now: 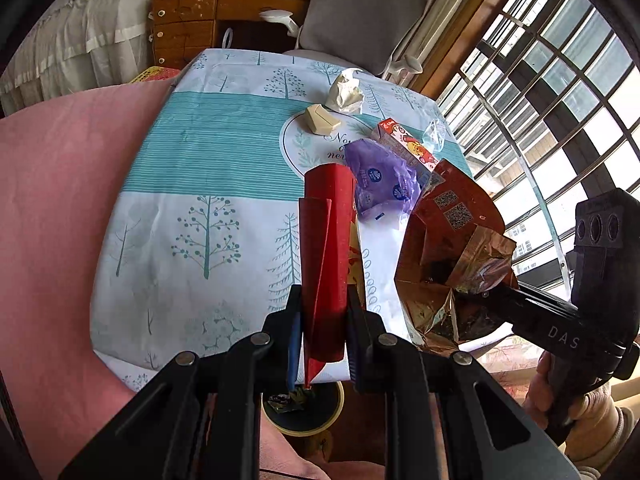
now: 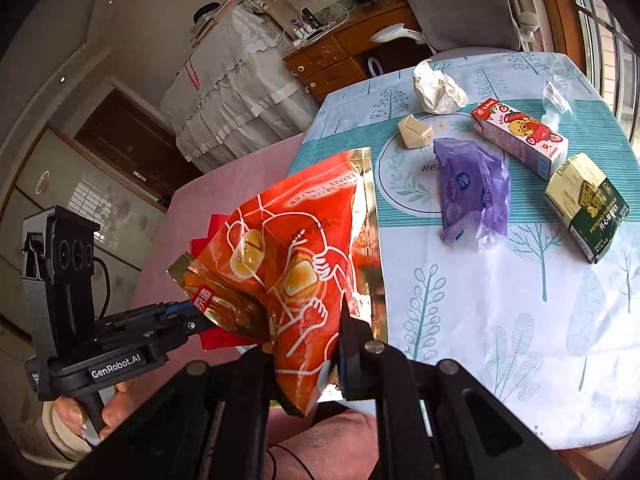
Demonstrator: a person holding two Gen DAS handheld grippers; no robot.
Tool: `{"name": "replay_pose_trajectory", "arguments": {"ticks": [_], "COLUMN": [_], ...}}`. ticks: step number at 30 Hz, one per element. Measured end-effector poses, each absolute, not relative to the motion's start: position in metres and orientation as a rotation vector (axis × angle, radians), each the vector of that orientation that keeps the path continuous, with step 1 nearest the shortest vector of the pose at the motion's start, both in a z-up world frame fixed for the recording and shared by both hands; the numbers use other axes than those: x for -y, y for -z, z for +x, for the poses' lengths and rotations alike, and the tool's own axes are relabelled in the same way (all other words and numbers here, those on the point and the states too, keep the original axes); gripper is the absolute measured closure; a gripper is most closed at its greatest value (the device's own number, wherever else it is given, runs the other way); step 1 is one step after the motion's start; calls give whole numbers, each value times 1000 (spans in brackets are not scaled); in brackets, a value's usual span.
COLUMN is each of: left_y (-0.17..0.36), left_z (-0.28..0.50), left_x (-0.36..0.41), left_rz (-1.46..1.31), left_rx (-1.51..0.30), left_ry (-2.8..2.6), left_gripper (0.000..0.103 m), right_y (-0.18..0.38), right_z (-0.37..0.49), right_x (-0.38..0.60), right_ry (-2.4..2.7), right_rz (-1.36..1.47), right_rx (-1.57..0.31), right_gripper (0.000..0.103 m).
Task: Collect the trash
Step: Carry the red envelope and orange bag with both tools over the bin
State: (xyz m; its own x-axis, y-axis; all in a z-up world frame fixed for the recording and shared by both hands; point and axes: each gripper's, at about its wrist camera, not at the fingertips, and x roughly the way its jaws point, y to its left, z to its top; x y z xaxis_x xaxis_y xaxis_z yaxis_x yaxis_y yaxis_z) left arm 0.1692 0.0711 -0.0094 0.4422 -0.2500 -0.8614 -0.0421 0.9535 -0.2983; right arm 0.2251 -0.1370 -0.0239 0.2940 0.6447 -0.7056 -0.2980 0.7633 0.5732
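- A folded red paper is clamped between the jaws of the left gripper, over the table's near edge.
- A red foil bag is pinched by the right gripper, just beside the red paper.
- A purple wrapper, carton and tissue are left on the table.

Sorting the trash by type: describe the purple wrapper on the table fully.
The purple wrapper is thin, crinkled, translucent plastic film with round white-and-blue logos, crumpled and seemingly empty. It lies flat on the tree-print tablecloth, partly over its round emblem, apart from the strawberry carton beside it. Neither gripper touches it.
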Motion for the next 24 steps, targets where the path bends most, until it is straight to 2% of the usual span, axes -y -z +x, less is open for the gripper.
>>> {"name": "replay_pose_trajectory", "arguments": {"ticks": [9, 17, 21, 24], "left_y": [29, 58, 94, 141], "left_z": [56, 10, 3, 0], "left_x": [-14, 16, 23, 24], "left_rz": [-180, 0, 16, -20], "left_rx": [-1192, -1259, -1304, -1366], "left_ry": [100, 135, 173, 211], "left_gripper": [86, 86, 86, 86], "right_y": [68, 132, 164, 200], "right_z": [101, 58, 47, 42], "right_x": [197, 227, 225, 221], "right_ry": [-644, -505, -424, -362], "right_rz": [357, 475, 501, 527], "right_rx": [-1285, -1420, -1480, -1532], "right_gripper": [93, 93, 93, 93]}}
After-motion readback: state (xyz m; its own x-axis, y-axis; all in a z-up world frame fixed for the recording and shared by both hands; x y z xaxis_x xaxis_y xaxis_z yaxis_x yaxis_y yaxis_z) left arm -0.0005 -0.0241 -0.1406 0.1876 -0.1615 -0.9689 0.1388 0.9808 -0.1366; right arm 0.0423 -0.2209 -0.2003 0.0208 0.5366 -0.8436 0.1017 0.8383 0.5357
